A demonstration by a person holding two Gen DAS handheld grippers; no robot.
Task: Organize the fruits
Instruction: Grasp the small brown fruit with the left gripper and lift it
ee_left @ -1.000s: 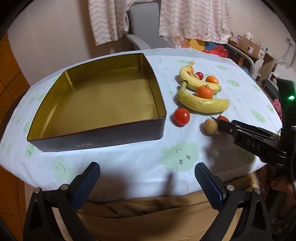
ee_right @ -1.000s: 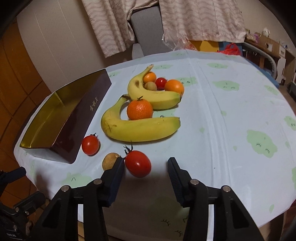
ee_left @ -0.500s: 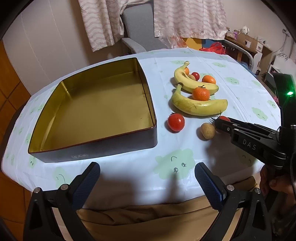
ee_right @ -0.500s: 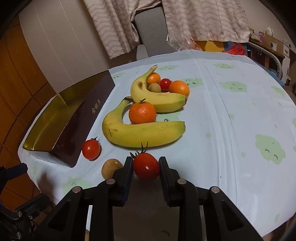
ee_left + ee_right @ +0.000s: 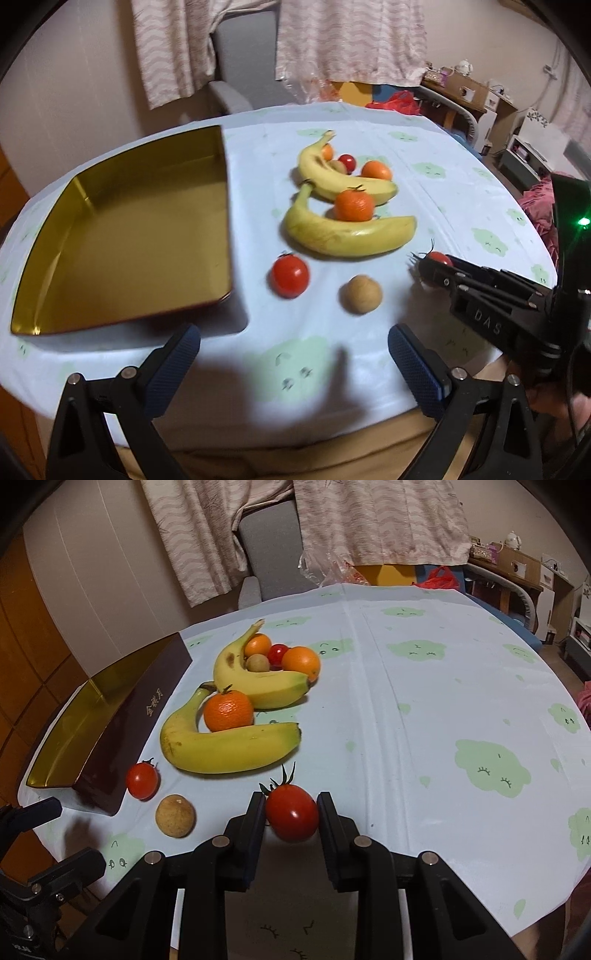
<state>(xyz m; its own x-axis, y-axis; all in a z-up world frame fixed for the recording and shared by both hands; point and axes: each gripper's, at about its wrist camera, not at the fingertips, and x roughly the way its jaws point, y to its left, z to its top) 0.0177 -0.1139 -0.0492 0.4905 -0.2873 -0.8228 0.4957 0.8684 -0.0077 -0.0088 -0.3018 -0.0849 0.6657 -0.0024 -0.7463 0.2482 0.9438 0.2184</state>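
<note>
We see the table (image 5: 424, 701), then the gold-lined box (image 5: 140, 236) at left with two bananas (image 5: 229, 749) beside it. Our left gripper (image 5: 293, 360) hangs spread, holding nothing. Our right gripper (image 5: 291, 814), jaws just closed, pinches a stemmed tomato (image 5: 291, 816) near the table's front edge.

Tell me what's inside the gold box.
Nothing shows in the box: bare gold floor, no fruit. In the left wrist view, the near wall hides a strip along its base.

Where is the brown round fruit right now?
In the right wrist view the brown round fruit lies on the tablecloth at lower left, apart from the loose tomato above-left of it, left of the right gripper.
</note>
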